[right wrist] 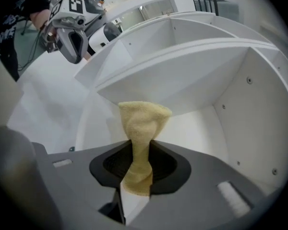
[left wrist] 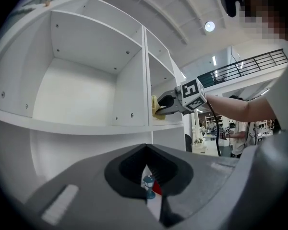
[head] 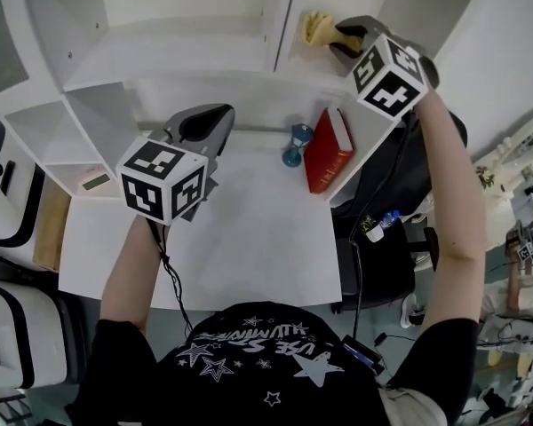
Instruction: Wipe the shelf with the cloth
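A white shelf unit [head: 186, 56] with open compartments stands in front of me. My right gripper [head: 345, 36] reaches into the upper right compartment [right wrist: 201, 123], shut on a yellow cloth [head: 319, 28]. The cloth [right wrist: 143, 121] sticks out between the jaws and its bunched end rests against the compartment's surface. The left gripper view shows that cloth [left wrist: 156, 108] at the compartment's front edge. My left gripper [head: 202, 124] hovers lower, before the bottom opening, with its jaws shut and nothing in them [left wrist: 146, 175].
A blue hourglass [head: 294, 145] and a leaning red book [head: 328, 153] stand in the lower right compartment. The white tabletop [head: 249, 238] lies under my arms. A dark chair [head: 386, 256] is at the right, white cases [head: 9, 202] at the left.
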